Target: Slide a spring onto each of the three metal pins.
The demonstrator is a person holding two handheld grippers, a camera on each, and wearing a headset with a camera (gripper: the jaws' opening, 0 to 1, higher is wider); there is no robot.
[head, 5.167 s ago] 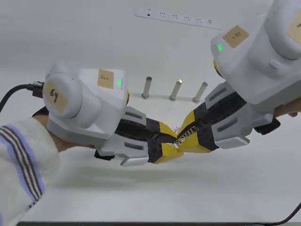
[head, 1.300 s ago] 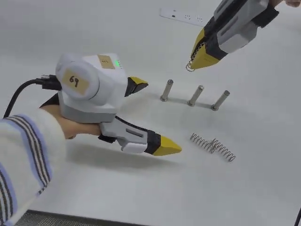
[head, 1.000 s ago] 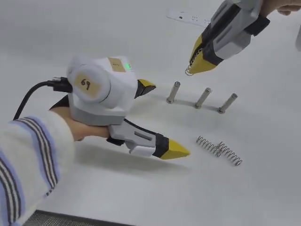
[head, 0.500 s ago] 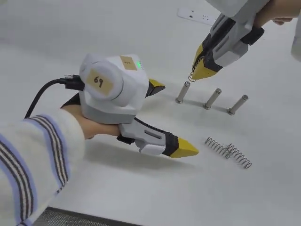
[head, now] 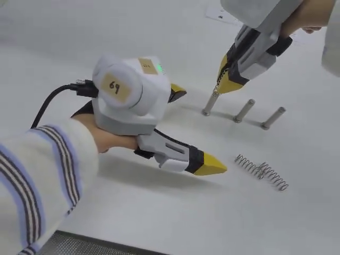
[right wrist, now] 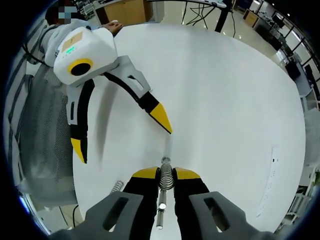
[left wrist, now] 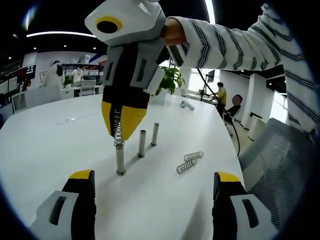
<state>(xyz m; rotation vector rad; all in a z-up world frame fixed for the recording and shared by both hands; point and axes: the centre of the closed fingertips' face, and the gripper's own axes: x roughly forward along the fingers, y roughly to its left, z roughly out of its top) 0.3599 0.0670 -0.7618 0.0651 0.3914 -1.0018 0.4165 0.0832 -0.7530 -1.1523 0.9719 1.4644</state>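
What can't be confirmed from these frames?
1) Whether the spring sits over the first pin tip: the right claw covers the joint in the head view, and it is too small in the left gripper view.
2) Count of loose springs: their coils overlap in the head view.

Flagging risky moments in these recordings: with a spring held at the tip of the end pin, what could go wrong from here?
1. The right gripper holds the spring by its upper coils, lower end just at the tip of the end pin; if off-centre, it may buckle or slip from the fingers.
2. The two loose springs lie overlapping on the table, possibly tangled; lifting one may drag the other.
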